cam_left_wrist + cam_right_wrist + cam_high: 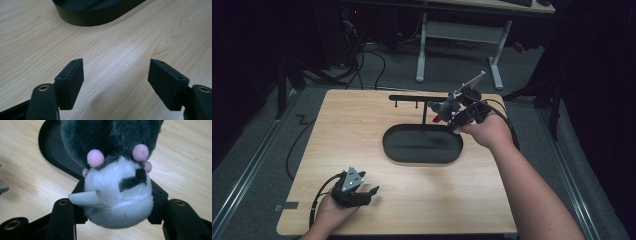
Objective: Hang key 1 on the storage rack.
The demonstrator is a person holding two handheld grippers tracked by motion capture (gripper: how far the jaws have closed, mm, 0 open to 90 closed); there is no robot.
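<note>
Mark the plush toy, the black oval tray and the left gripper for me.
plush toy (pixel 117 195): right gripper view, its white rounded part between the jaws.
black oval tray (pixel 388 150): high view, left rim.
left gripper (pixel 115 72): left gripper view, gap midway between its fingertips.

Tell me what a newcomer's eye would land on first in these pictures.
First, the grey and white plush toy with pink pom-poms, clamped between the jaws of the right gripper above the far right of the wooden table. Next, the black oval tray at the table's middle, with a thin black rack behind it. The left gripper rests open at the near left edge.
</note>
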